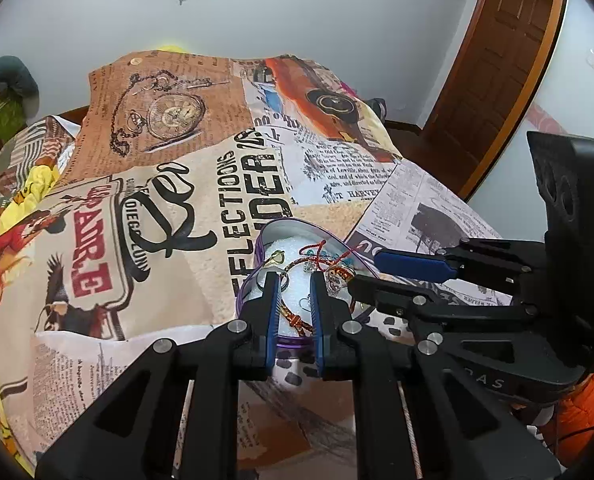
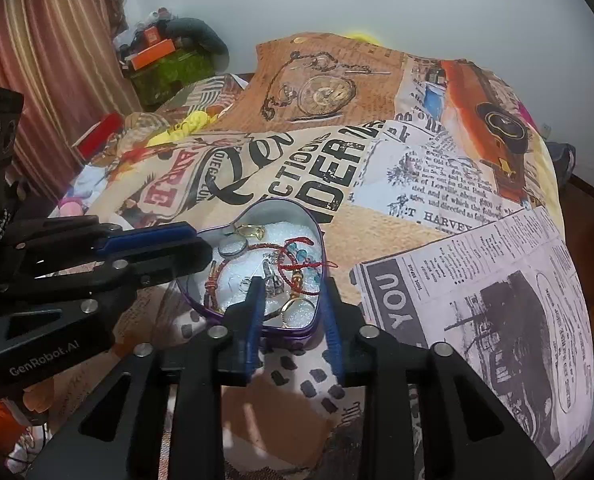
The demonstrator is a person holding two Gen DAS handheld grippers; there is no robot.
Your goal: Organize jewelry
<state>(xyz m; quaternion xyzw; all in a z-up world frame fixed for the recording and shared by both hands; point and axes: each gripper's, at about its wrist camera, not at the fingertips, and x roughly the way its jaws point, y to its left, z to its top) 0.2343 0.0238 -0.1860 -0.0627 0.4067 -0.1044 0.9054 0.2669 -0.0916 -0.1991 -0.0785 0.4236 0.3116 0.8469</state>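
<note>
A purple heart-shaped tin [image 2: 316, 222] [image 1: 257, 248] with white foam lining sits on the printed cloth. It holds a red cord bracelet [image 2: 293, 252] [image 1: 321, 252], an orange braided bracelet [image 2: 213, 284] [image 1: 293, 318], blue beads [image 2: 301, 256], gold rings [image 2: 297, 304], a silver ring [image 2: 233, 248] and a gold pendant [image 2: 253, 232] [image 1: 276, 258]. My left gripper [image 1: 294, 280] is open over the tin's near part, empty. My right gripper [image 2: 291, 286] is open over the tin's near edge, empty. Each gripper shows in the other's view, at the tin's sides.
The printed newspaper-pattern cloth [image 1: 217, 184] covers a humped bed. A wooden door [image 1: 497, 60] stands at the right. A curtain [image 2: 37, 60] and a cluttered green box [image 2: 169, 68] are at the far left. A red box [image 2: 97, 136] lies near the cloth's left edge.
</note>
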